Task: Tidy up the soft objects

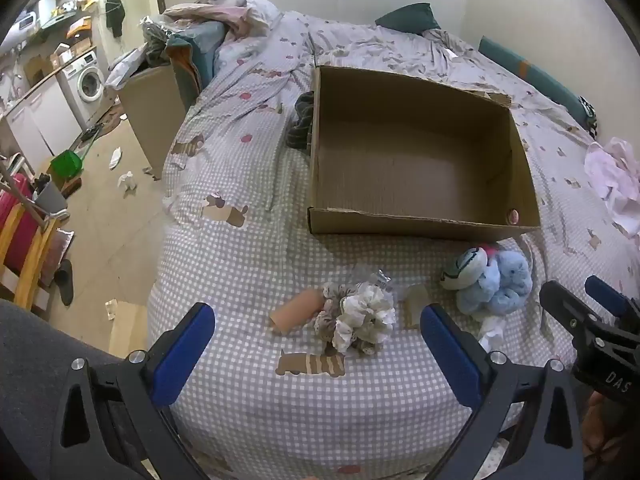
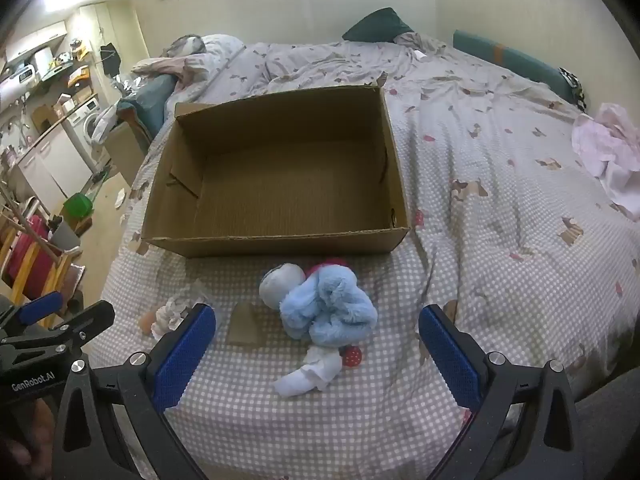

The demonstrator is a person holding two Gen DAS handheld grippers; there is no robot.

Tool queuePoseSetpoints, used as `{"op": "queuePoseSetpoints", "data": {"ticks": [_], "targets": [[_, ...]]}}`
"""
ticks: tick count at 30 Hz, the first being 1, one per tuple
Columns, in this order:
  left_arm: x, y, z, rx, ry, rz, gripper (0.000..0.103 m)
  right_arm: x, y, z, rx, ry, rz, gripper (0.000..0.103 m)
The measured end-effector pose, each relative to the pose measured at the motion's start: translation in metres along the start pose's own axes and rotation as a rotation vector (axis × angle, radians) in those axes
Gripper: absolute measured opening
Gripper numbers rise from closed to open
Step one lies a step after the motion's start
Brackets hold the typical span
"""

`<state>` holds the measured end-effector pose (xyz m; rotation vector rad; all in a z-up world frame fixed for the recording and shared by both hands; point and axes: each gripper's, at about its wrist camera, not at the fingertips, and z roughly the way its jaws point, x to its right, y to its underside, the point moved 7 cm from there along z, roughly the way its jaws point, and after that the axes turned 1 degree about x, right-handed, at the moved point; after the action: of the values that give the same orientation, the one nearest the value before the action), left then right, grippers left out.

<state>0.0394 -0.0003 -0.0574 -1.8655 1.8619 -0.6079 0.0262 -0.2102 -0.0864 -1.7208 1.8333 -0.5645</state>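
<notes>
An empty cardboard box stands on the checked bed cover; it also shows in the right wrist view. In front of it lie a blue plush toy, a frilly white-grey cloth bundle, a peach roll and a white sock. My left gripper is open and empty, just short of the cloth bundle. My right gripper is open and empty, just short of the plush toy and sock; it also shows in the left wrist view.
A small cardboard scrap lies between the bundle and the toy. Dark socks lie left of the box. Pink clothes sit at the right of the bed. The bed's left edge drops to a cluttered floor.
</notes>
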Motion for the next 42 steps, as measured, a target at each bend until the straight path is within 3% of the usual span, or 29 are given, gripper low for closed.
{"op": "queuePoseSetpoints", "data": {"ticks": [42], "targets": [[0.0010,0.0056,0.0041,-0.021,0.009,-0.001,0.103,0.0052,-0.0011,-0.0030,0.006,0.004,0.018,0.103]]}}
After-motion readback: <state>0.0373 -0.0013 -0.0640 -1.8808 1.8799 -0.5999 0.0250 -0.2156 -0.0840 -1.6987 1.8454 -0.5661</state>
